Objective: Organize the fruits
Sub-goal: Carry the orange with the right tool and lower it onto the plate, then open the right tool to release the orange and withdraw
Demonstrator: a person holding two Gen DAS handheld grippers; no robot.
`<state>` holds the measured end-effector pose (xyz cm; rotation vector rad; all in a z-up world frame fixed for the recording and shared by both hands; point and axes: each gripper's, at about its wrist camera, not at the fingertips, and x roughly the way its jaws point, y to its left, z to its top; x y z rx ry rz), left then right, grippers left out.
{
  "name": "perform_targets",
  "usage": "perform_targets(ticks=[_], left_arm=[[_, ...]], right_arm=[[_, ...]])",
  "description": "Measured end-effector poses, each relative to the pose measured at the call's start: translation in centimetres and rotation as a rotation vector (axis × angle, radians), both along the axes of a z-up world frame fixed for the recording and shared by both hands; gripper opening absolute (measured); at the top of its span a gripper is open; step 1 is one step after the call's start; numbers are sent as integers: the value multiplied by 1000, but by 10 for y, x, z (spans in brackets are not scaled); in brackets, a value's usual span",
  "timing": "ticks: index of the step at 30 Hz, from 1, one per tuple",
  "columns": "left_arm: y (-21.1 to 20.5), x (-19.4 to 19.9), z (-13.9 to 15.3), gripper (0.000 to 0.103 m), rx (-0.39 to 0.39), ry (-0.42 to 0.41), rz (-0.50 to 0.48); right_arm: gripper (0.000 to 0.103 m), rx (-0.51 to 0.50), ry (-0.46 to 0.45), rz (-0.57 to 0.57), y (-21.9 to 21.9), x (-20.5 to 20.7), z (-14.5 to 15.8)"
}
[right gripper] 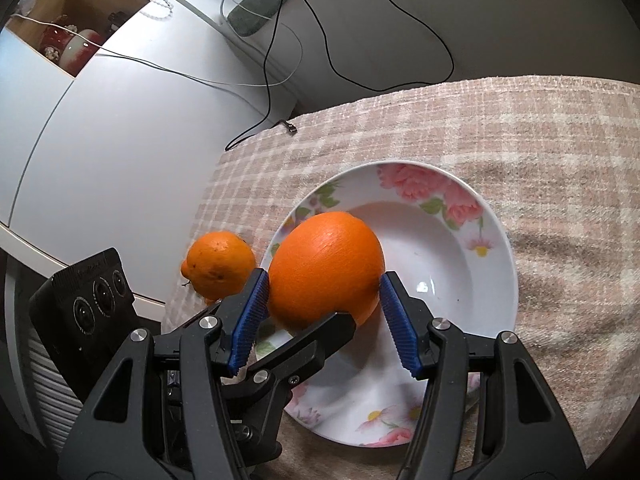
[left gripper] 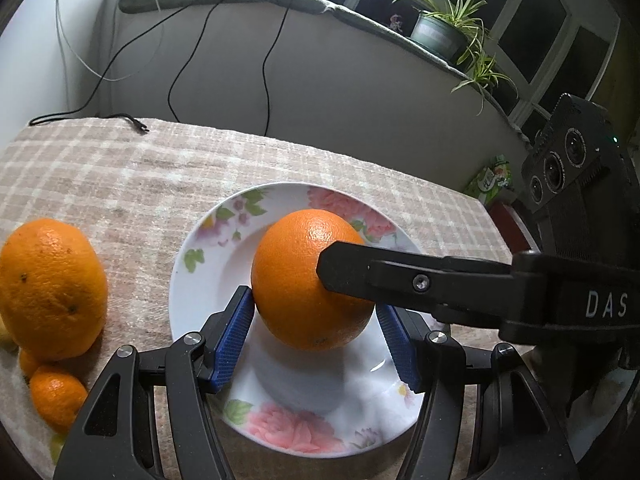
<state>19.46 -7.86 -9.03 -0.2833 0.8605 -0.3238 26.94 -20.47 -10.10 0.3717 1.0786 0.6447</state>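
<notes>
While the large orange (left gripper: 308, 280) sits over the floral plate (left gripper: 208, 240) on the checked cloth of the surface (left gripper: 120, 168), both grippers grip it at once — the left gripper (left gripper: 316, 320) has its blue fingers (left gripper: 234, 336) about half spread and pressed against the fruit's lower flanks, and the right gripper (right gripper: 322, 308) clamps the same orange between its own blue fingers (right gripper: 250, 316), likewise about half spread. Off the plate to the left lie a second orange (left gripper: 52, 288) and a small mandarin (left gripper: 58, 400) — both well clear of either gripper.
</notes>
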Motion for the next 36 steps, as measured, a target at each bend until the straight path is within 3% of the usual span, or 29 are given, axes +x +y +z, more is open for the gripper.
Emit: perform_targets(ticks=[8, 12, 23, 27, 36], left_arm=[[-7, 2, 1, 63, 31, -5, -5], [-8, 1, 1, 63, 43, -11, -1], [3, -7, 5, 63, 62, -30, 12], [7, -16, 9, 64, 60, -40, 17], [30, -38, 18, 64, 51, -62, 54]], right_arm=[[61, -7, -16, -10, -3, -1, 4], [69, -23, -28, -29, -6, -2, 7], [71, -38, -40, -57, -14, -6, 10], [79, -51, -73, -57, -12, -13, 20], [81, -105, -160, -21, 8, -32, 47]])
